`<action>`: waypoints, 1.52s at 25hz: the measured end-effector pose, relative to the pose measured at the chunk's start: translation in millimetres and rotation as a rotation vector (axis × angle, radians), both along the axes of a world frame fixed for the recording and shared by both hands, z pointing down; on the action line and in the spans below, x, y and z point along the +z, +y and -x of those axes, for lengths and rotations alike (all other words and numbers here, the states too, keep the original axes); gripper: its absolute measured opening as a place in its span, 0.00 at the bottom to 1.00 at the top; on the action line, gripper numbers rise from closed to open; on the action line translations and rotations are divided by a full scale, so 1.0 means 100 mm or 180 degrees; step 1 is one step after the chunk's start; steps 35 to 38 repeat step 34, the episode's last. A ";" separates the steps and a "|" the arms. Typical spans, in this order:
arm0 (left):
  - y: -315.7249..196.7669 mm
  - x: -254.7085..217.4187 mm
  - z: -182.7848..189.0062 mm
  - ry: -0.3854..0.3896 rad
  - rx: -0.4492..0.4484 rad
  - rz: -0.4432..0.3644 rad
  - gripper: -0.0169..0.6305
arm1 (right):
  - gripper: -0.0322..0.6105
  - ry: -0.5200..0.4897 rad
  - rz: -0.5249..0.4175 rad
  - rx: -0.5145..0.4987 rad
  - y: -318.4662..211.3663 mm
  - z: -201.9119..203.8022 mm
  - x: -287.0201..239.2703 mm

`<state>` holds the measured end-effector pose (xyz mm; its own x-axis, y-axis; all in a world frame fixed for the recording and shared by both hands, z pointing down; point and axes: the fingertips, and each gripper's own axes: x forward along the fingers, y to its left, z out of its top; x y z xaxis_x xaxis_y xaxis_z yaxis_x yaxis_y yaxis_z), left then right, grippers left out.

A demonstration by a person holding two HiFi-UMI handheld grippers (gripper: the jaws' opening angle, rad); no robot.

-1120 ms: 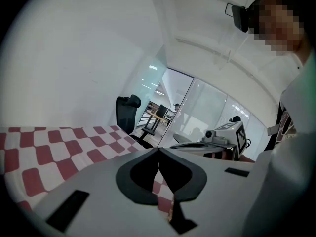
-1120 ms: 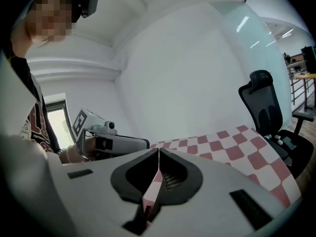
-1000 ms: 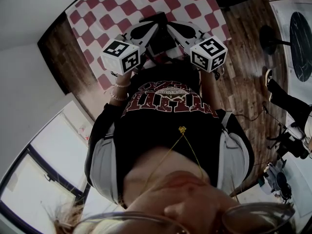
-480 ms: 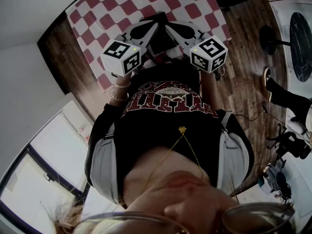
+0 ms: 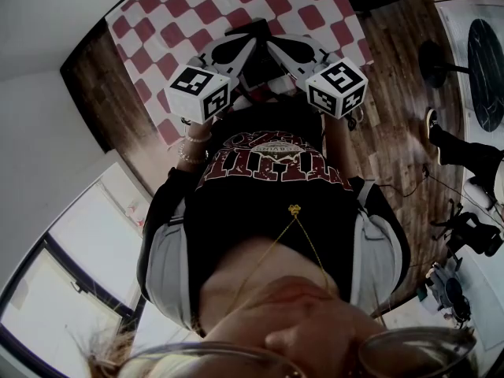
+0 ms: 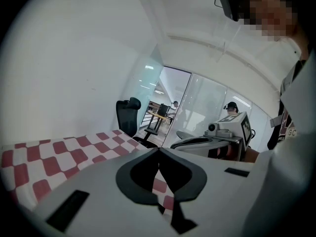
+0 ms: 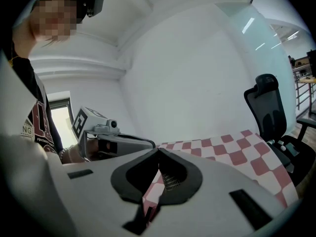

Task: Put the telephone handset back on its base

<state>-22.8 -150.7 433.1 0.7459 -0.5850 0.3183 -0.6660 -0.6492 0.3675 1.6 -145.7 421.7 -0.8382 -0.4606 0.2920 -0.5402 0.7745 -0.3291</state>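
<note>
Nearest the head camera, the person's black shirt (image 5: 268,179) with red print and a thin gold necklace (image 5: 294,209) are filling the lower part of the view. Just beyond the chest, the person is holding both grippers up side by side, marker cubes (image 5: 198,93) toward the body and jaws pointing away over the table.

The left gripper (image 6: 158,149) is clenched, its jaw tips meeting with nothing between them. The right gripper (image 7: 158,149) is clenched too, tips touching and empty. Each is showing just beside the other in its neighbour's view.

Past the jaws, a red-and-white checked tablecloth (image 5: 197,6) is covering the table. On it, between the two grippers, a dark object (image 5: 256,63) is lying, largely hidden by them. Whether it is the telephone, and how handset and base are sitting, cannot be told.

Farther out, a wooden floor (image 5: 394,93) is showing to the right, and a black office chair (image 7: 266,107) is standing at the table's far end.
</note>
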 end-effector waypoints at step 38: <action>0.02 0.14 -0.05 -0.0057 0.0082 0.0108 0.04 | 0.08 0.0194 0.0047 -0.0050 0.01 -0.01 0.14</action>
